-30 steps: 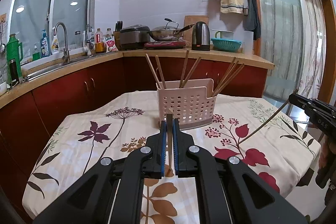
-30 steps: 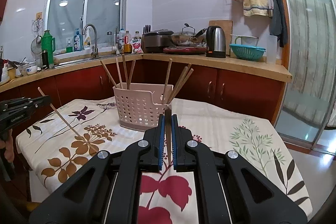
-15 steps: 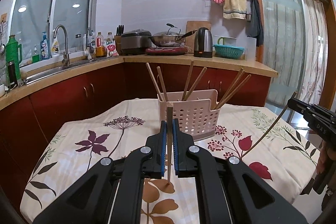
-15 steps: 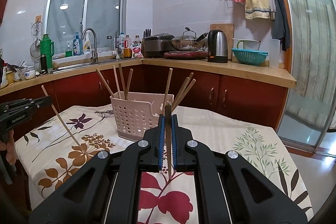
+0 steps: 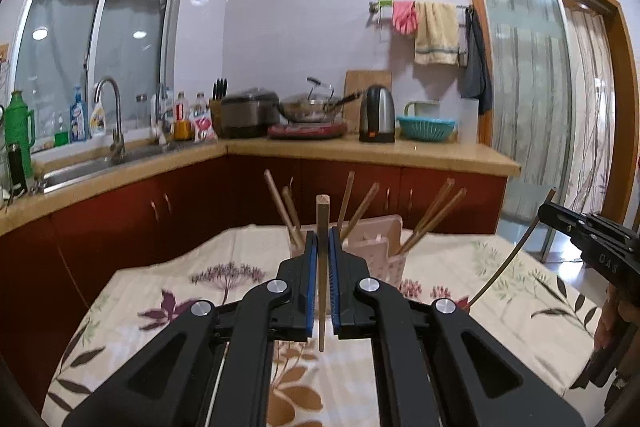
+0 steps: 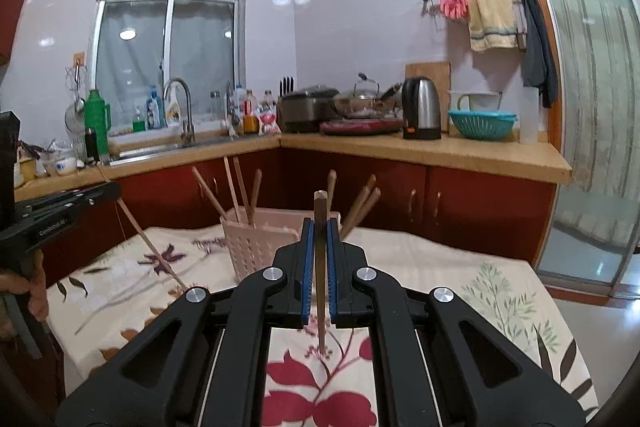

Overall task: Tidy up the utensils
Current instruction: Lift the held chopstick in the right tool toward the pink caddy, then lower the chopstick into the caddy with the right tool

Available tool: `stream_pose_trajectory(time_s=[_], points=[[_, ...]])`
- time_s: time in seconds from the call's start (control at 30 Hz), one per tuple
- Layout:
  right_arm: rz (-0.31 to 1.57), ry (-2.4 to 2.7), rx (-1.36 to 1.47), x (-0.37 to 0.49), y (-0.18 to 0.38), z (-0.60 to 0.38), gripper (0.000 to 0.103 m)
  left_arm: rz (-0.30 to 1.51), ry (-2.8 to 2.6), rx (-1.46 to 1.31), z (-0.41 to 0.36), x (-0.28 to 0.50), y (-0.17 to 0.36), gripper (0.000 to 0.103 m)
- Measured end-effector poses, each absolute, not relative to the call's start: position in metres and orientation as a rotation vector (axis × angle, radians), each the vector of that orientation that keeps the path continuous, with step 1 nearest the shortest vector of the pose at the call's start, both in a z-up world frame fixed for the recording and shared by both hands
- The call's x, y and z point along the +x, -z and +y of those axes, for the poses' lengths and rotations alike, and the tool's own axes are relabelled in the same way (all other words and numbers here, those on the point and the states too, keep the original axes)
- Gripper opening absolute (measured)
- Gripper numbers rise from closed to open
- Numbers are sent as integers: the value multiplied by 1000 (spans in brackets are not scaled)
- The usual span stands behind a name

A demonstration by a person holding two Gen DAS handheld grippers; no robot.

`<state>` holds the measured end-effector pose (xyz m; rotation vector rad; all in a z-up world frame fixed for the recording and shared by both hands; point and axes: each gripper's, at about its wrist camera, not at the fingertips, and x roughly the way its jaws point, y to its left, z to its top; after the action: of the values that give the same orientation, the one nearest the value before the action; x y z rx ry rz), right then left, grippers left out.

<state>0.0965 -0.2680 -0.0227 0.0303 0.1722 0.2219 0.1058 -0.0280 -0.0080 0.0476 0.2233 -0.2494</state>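
Note:
A pink perforated utensil basket [image 5: 376, 253] [image 6: 256, 247] stands on the floral tablecloth and holds several wooden chopsticks. My left gripper [image 5: 322, 247] is shut on one upright wooden chopstick [image 5: 321, 291], held above the cloth just in front of the basket. My right gripper [image 6: 319, 239] is shut on another upright chopstick [image 6: 320, 291], also short of the basket. Each gripper shows in the other's view, the right one [image 5: 592, 239] at the right edge and the left one [image 6: 60, 219] at the left edge, each with its chopstick slanting down.
The table [image 6: 460, 279] with the floral cloth drops off at its edges. Behind it a red-cabinet counter [image 5: 380, 151] carries a kettle [image 5: 376, 113], wok, rice cooker, teal colander and a sink [image 5: 100, 163]. A glass sliding door [image 6: 592, 107] is to the right.
Both grippers have tilted up and risen with their chopsticks; the basket now sits lower in both views and partly behind the fingers. Both stay shut.

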Motion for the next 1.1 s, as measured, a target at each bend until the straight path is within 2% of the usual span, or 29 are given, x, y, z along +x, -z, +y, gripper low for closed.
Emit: stream_pose_trajectory(time_s=[0.67, 1.1], points=[[-78, -288, 59, 143, -57, -267, 7, -6, 256, 23, -35, 151, -60, 6], [-56, -293, 70, 209, -45, -258, 7, 25, 238, 18, -37, 204, -43, 6]])
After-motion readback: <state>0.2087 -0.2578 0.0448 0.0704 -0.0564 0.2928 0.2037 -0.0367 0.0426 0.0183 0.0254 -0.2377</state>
